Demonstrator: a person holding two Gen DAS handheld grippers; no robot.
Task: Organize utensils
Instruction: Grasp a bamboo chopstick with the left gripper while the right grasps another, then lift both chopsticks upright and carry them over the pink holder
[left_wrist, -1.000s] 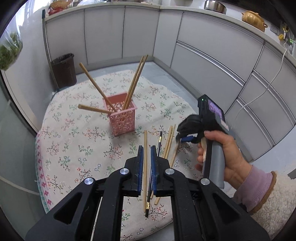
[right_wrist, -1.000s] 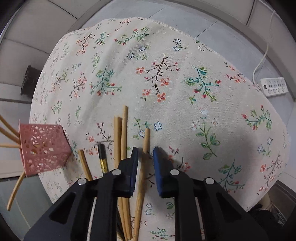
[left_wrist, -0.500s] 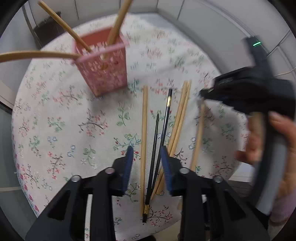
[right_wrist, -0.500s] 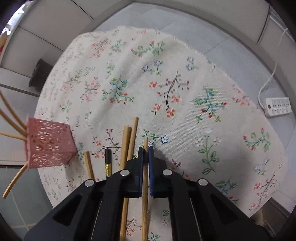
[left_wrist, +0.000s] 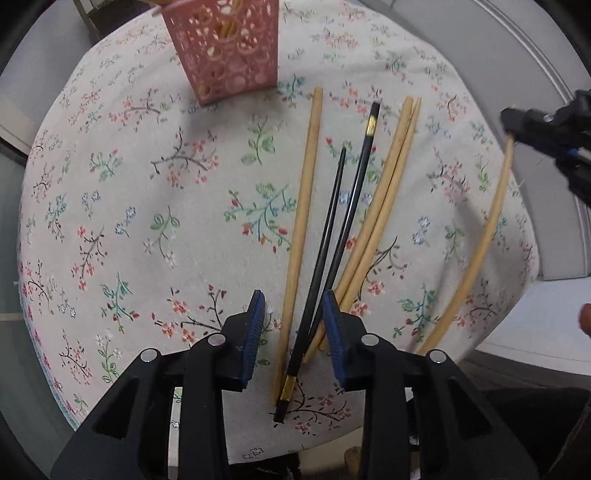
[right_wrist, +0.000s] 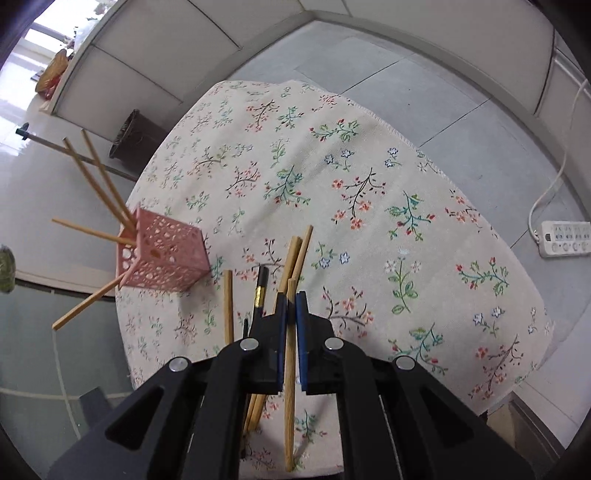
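A pink perforated holder (left_wrist: 225, 48) stands at the far side of the round floral table (left_wrist: 147, 221); it also shows in the right wrist view (right_wrist: 162, 254) with several wooden chopsticks leaning out. My left gripper (left_wrist: 293, 314) is open, low over the near ends of a single wooden chopstick (left_wrist: 301, 229) and two black chopsticks (left_wrist: 332, 229), with a wooden pair (left_wrist: 384, 206) to the right. My right gripper (right_wrist: 290, 314) is shut on a wooden chopstick (right_wrist: 290, 369), lifted off the cloth; it shows in the left wrist view (left_wrist: 484, 236), hanging from the right gripper (left_wrist: 517, 127).
A dark waste bin (right_wrist: 135, 134) stands on the floor beyond the table by grey cabinets. A white power strip (right_wrist: 565, 238) lies on the floor at the right. The table edge runs close under both grippers.
My right gripper closed on the wooden chopstick and lifted it off the cloth. My left gripper opened and moved down and forward to the chopsticks lying on the table.
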